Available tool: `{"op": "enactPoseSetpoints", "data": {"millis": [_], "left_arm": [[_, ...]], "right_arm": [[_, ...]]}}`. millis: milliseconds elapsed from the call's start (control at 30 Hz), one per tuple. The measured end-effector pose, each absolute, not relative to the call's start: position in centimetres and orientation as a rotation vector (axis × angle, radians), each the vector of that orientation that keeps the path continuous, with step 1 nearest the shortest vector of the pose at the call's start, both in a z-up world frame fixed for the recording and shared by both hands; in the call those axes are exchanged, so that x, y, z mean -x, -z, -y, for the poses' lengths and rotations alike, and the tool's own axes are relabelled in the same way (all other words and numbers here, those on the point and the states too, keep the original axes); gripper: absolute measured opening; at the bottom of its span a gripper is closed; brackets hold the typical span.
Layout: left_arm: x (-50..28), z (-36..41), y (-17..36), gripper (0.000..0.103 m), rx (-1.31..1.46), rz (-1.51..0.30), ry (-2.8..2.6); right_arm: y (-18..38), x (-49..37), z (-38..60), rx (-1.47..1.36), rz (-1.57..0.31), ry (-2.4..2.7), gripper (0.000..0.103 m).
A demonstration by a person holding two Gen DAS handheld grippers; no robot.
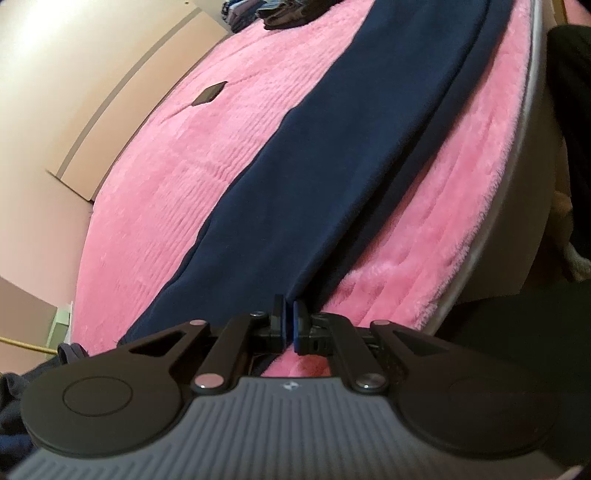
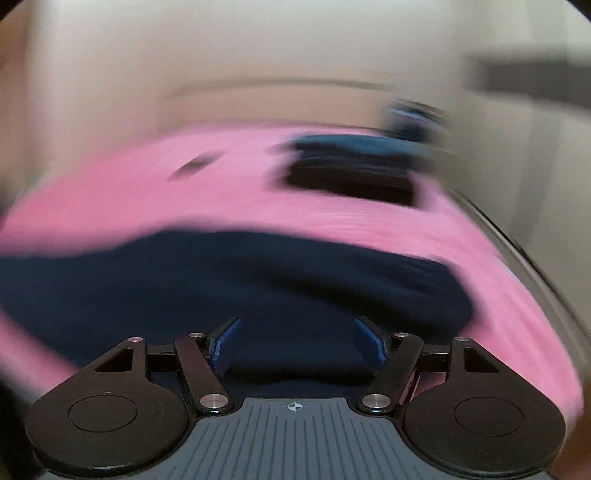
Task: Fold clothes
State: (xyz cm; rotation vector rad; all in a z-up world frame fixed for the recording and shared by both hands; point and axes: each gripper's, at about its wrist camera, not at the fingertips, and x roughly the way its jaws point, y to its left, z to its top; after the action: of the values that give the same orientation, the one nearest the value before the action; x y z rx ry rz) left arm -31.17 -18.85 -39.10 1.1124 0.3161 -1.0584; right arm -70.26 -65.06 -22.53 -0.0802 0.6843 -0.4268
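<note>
A long navy garment (image 1: 317,155) lies stretched along the pink fleece blanket (image 1: 207,155) on the bed. My left gripper (image 1: 290,314) is shut on the garment's near edge, which rises as a fold line from between the pads. In the blurred right wrist view, the same navy garment (image 2: 229,288) spreads across the pink blanket (image 2: 147,199). My right gripper (image 2: 295,332) is open just above the navy cloth, with nothing between its blue pads (image 2: 225,339).
A stack of folded dark clothes (image 2: 354,173) sits at the far end of the bed, also in the left wrist view (image 1: 284,13). A small dark flat object (image 1: 208,94) lies on the blanket. The bed's rim (image 1: 532,122) runs along the right.
</note>
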Motion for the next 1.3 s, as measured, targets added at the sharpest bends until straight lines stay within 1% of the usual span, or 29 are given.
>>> {"op": "enactPoseSetpoints", "data": {"millis": [67, 100, 133, 200, 233, 267, 433, 500, 633, 733, 800, 867, 900, 1033, 1167, 1200, 1233, 1267, 1300], "left_arm": [[30.9, 19.1, 39.0, 0.002, -1.106, -0.315, 1.063], [30.8, 19.1, 38.9, 0.002, -1.104, -0.314, 1.065], [30.7, 19.1, 38.8, 0.002, -1.102, -0.311, 1.066], [30.5, 19.1, 38.5, 0.002, -1.097, -0.304, 1.068], [30.5, 19.1, 38.4, 0.002, -1.093, -0.302, 1.067], [30.4, 19.1, 38.2, 0.002, -1.088, -0.298, 1.066], [30.9, 18.6, 36.9, 0.002, -1.052, -0.227, 1.031], [31.7, 17.8, 36.1, 0.002, -1.031, -0.191, 1.013], [32.0, 17.6, 38.0, 0.002, -1.061, -0.243, 1.021], [32.6, 18.0, 39.7, 0.004, -1.169, -0.237, 1.028], [32.7, 17.9, 39.9, 0.005, -1.193, -0.231, 1.032], [32.2, 17.5, 39.6, 0.009, -1.165, -0.247, 1.019], [31.9, 17.1, 39.4, 0.010, -1.149, -0.255, 1.005], [31.0, 15.1, 38.2, 0.010, -1.067, -0.295, 0.973], [29.0, 12.3, 35.9, 0.012, -0.883, -0.353, 0.921], [28.2, 11.7, 35.3, 0.014, -0.824, -0.368, 0.894], [27.3, 11.0, 34.6, 0.018, -0.765, -0.383, 0.868], [26.4, 10.6, 34.1, 0.021, -0.709, -0.401, 0.844], [25.3, 10.2, 33.7, 0.028, -0.655, -0.419, 0.822]], "right_arm": [[24.2, 67.9, 62.9, 0.307, -0.785, 0.334, 0.069], [25.0, 66.9, 62.1, 0.392, -0.830, 0.302, 0.064], [25.9, 66.0, 61.4, 0.478, -0.874, 0.268, 0.054], [26.3, 65.0, 61.3, 0.507, -0.890, 0.248, 0.039], [26.2, 64.7, 61.4, 0.504, -0.892, 0.251, 0.011], [26.0, 64.4, 61.6, 0.501, -0.895, 0.254, 0.000], [22.7, 66.6, 59.7, 0.536, -0.785, 0.311, 0.000], [23.7, 67.3, 58.8, 0.518, -0.810, 0.301, 0.000], [27.3, 67.2, 57.9, 0.506, -0.901, 0.265, 0.000], [26.7, 67.1, 57.5, 0.508, -0.890, 0.284, 0.000], [26.1, 67.1, 56.9, 0.495, -0.880, 0.284, 0.009], [25.6, 67.2, 56.3, 0.482, -0.870, 0.283, 0.053], [25.3, 67.3, 56.0, 0.475, -0.865, 0.283, 0.060], [24.2, 67.4, 54.9, 0.449, -0.845, 0.283, 0.061], [23.3, 65.1, 52.9, 0.392, -0.801, 0.241, 0.061], [23.1, 64.4, 52.4, 0.380, -0.793, 0.229, 0.062], [23.2, 63.6, 51.9, 0.381, -0.793, 0.215, 0.066], [23.2, 62.7, 51.6, 0.387, -0.791, 0.198, 0.066], [23.3, 61.8, 51.3, 0.393, -0.788, 0.179, 0.066]]}}
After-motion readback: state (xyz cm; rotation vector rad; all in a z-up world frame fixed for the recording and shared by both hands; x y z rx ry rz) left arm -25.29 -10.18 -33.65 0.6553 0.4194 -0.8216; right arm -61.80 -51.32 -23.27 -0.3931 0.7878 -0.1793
